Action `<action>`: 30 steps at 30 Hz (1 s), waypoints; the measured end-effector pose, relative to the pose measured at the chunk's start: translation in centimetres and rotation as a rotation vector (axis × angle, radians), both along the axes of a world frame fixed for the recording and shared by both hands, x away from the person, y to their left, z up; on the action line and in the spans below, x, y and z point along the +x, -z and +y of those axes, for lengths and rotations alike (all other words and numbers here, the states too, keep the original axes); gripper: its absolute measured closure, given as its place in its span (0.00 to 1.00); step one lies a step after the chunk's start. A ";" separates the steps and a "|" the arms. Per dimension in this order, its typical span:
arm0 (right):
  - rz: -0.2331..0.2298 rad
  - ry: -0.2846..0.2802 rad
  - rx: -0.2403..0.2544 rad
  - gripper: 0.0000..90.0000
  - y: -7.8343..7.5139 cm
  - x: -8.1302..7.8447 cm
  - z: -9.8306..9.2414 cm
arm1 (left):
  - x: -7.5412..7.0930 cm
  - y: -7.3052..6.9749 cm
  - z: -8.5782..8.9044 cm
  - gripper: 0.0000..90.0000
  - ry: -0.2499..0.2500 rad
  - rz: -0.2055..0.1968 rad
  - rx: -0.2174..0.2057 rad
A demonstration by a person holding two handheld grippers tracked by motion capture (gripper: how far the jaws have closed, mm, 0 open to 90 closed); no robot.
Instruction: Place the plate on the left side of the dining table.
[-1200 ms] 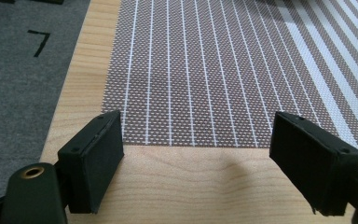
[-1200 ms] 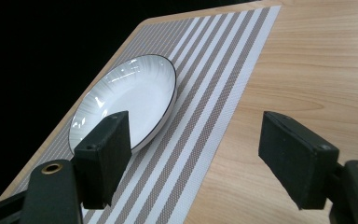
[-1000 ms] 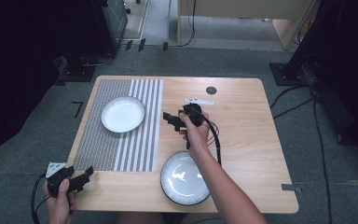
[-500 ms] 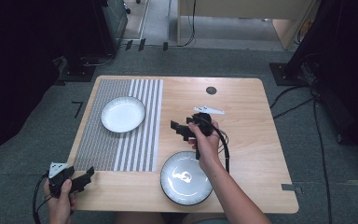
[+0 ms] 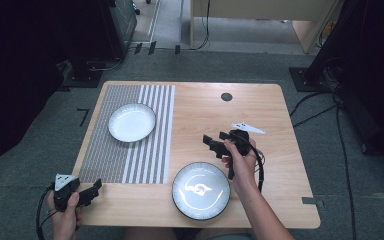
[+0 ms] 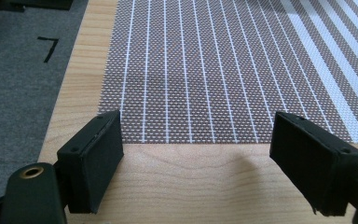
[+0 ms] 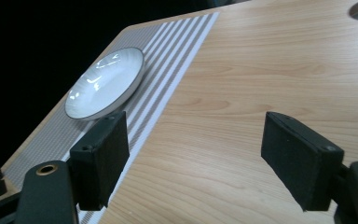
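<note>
A white plate (image 5: pixel 132 122) rests on the striped placemat (image 5: pixel 130 150) at the table's left; the right gripper view shows this plate (image 7: pixel 105 84) too. A second white plate (image 5: pixel 201 190) sits on bare wood near the front edge. My right gripper (image 5: pixel 208 142) hovers open over the table's middle right, just behind that front plate, its jaws pointing left. My left gripper (image 5: pixel 97 187) is open at the front left corner, empty, aimed at the placemat (image 6: pixel 223 70) from over the wood margin.
The wooden table (image 5: pixel 195 115) has a small dark round hole (image 5: pixel 226 97) near its far edge. Cables (image 5: pixel 320 110) and dark equipment stand on the grey carpet around it. A black mark (image 6: pixel 49 48) lies on the floor left of the table.
My right gripper has drawn back toward the front right, away from the table's middle. The left gripper has hardly moved.
</note>
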State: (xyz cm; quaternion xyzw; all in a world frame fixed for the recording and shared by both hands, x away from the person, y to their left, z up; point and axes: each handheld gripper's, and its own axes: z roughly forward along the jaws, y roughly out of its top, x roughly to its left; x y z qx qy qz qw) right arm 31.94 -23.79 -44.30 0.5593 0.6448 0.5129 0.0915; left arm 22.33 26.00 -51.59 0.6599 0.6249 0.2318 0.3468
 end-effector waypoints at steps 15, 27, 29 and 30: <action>0.001 0.093 -0.010 0.26 1.2 -1.8 -5.2 | 0.0 0.0 -0.1 0.19 -0.002 0.000 0.010; 0.010 0.156 -0.025 0.26 2.5 -4.0 -9.2 | 0.0 0.0 -0.2 0.19 -0.003 0.000 0.014; 0.012 0.172 -0.027 0.26 2.7 -4.4 -9.9 | 0.0 0.0 -0.2 0.19 -0.003 0.001 0.015; 0.015 0.189 -0.030 0.26 2.9 -4.9 -10.7 | 0.0 0.0 -0.2 0.19 -0.003 0.001 0.016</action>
